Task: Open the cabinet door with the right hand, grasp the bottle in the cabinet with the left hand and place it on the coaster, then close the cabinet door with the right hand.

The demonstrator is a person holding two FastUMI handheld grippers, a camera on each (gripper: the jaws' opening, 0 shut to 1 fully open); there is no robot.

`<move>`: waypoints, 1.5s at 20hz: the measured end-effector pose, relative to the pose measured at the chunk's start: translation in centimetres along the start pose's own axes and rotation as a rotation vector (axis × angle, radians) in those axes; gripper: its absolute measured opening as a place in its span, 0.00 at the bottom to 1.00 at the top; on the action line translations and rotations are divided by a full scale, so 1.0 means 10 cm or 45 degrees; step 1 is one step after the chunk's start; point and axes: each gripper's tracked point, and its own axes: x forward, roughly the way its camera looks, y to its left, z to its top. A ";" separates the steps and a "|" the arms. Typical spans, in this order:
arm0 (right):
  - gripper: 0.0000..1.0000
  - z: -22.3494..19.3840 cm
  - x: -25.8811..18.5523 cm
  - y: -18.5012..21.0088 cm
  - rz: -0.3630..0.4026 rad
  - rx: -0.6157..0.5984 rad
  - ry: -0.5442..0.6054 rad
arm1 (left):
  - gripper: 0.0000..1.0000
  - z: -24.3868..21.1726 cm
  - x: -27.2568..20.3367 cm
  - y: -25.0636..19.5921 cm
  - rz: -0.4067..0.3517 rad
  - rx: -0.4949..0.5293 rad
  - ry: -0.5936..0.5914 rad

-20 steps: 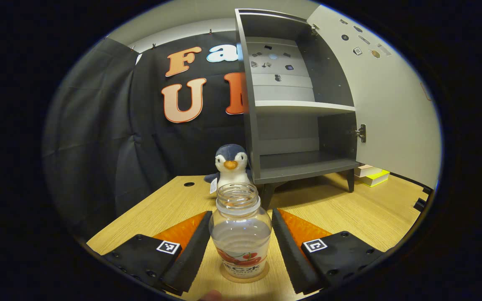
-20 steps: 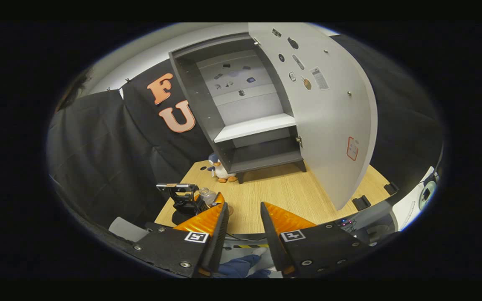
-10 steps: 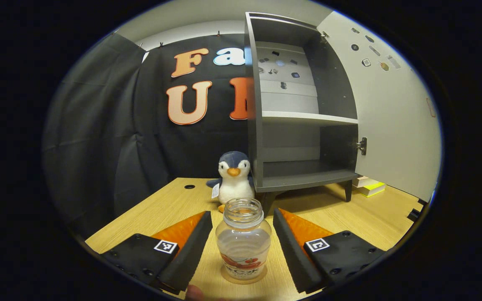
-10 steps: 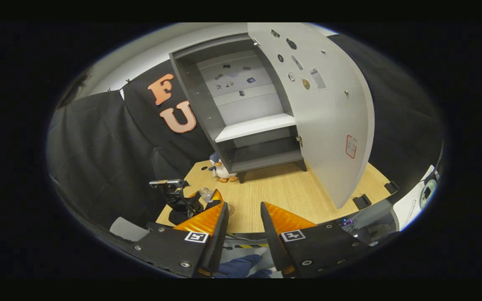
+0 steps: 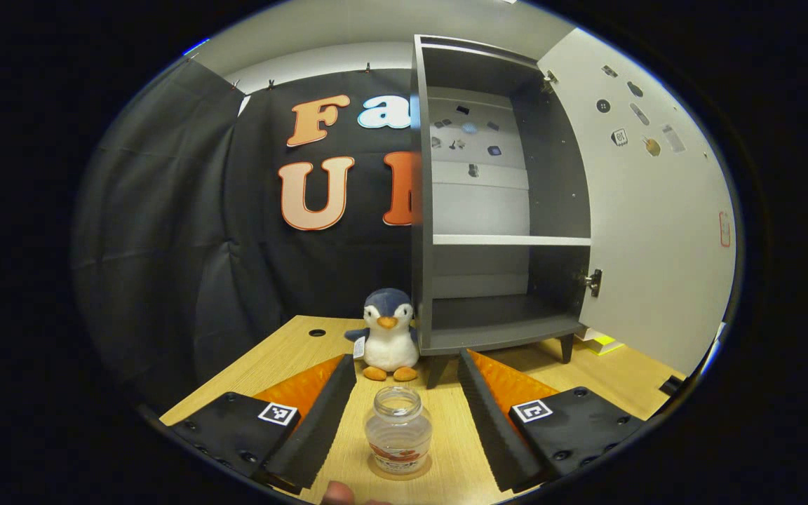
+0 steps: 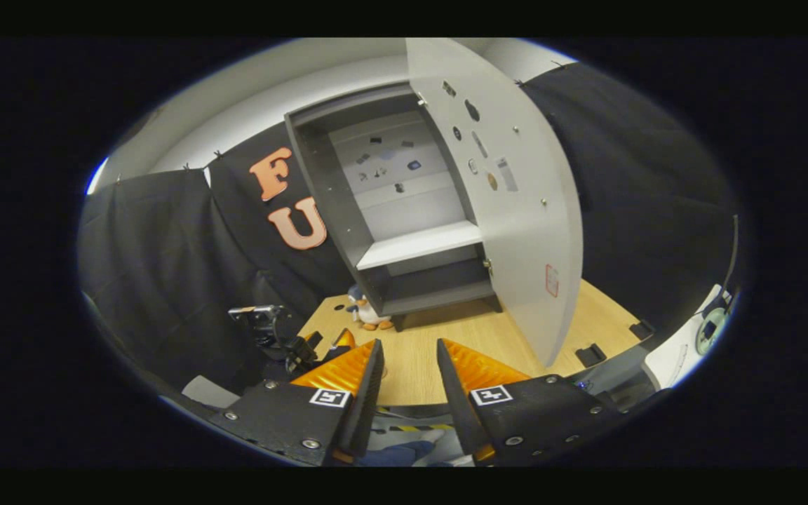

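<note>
A small clear plastic bottle with a red label and no cap (image 5: 398,431) stands upright on a round tan coaster (image 5: 400,468) on the light wooden table (image 5: 292,351), between the spread fingers of the left gripper (image 5: 405,414), which touch neither side of it and hold nothing. The likeliest upset, judged from this: a sideways drift of either finger could clip the light, open-mouthed bottle and tip it off the coaster.

Beyond the bottle, a plush navy-and-white penguin (image 5: 387,337) sits just beside the front left leg of the dark grey two-shelf cabinet (image 5: 488,210), both shelves bare. The cabinet's pale grey door (image 6: 516,203) hangs wide open on its right, well apart from the right gripper (image 6: 404,379), whose fingers stand a little apart near the table's front edge, gripping nothing. Closing remains. A push landing near the hinge, or too hard, might shove the cabinet on its slim legs toward the penguin, or slam the door and rattle the table under the bottle.
</note>
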 end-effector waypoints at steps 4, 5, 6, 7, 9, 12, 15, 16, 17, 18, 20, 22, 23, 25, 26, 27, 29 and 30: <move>0.48 0.37 -0.19 -0.25 -0.032 0.010 -0.136 | 0.96 0.39 -0.08 -0.05 -0.008 0.004 -0.011; 0.48 0.44 -0.24 -0.37 -0.059 -0.017 -0.161 | 0.95 0.49 -0.10 -0.05 -0.012 -0.007 -0.017; 0.49 0.53 -0.28 -0.45 -0.076 -0.050 -0.185 | 0.96 0.58 -0.12 -0.07 -0.018 -0.025 -0.017; 0.49 0.61 -0.33 -0.54 -0.089 -0.073 -0.204 | 0.95 0.65 -0.15 -0.08 -0.021 -0.049 -0.009; 0.49 0.80 -0.38 -0.70 -0.094 -0.087 -0.251 | 0.95 0.78 -0.20 -0.10 -0.036 -0.098 0.008; 0.55 1.05 -0.35 -1.07 -0.128 -0.098 -0.310 | 0.95 0.98 -0.26 -0.06 -0.036 -0.102 -0.001; 0.55 1.23 -0.26 -1.40 -0.151 -0.119 -0.341 | 0.95 1.10 -0.31 0.03 -0.014 -0.053 -0.019; 0.55 1.27 -0.21 -1.49 -0.152 -0.127 -0.340 | 0.95 1.12 -0.32 0.04 -0.008 -0.051 -0.018; 0.55 1.31 -0.15 -1.60 -0.154 -0.135 -0.341 | 0.95 1.14 -0.32 0.06 0.001 -0.054 -0.017; 0.50 1.35 -0.08 -1.68 -0.158 -0.140 -0.345 | 0.95 1.16 -0.31 0.07 0.005 -0.058 -0.013; 0.50 1.42 0.02 -1.83 -0.190 -0.138 -0.348 | 0.95 1.21 -0.29 0.08 0.010 -0.047 -0.016; 0.50 1.48 0.15 -1.83 -0.169 -0.132 -0.361 | 0.95 1.27 -0.28 0.09 0.021 -0.025 -0.034; 0.50 1.46 0.20 -1.78 -0.143 -0.125 -0.355 | 0.95 1.27 -0.28 0.06 0.019 -0.021 -0.034; 0.50 1.41 0.33 -1.75 -0.115 -0.125 -0.338 | 0.95 1.24 -0.26 0.02 0.019 -0.018 -0.019; 0.50 1.39 0.36 -1.79 -0.114 -0.149 -0.335 | 0.95 1.25 -0.25 0.03 0.025 -0.020 -0.019; 0.50 1.38 0.37 -1.79 -0.109 -0.161 -0.331 | 0.95 1.25 -0.24 0.02 0.025 -0.026 -0.015; 0.50 1.39 0.37 -1.73 -0.087 -0.149 -0.335 | 0.95 1.25 -0.20 0.03 0.033 -0.021 -0.003; 0.50 1.37 0.37 -1.71 -0.079 -0.148 -0.336 | 0.95 1.27 -0.19 0.04 0.039 -0.016 -0.004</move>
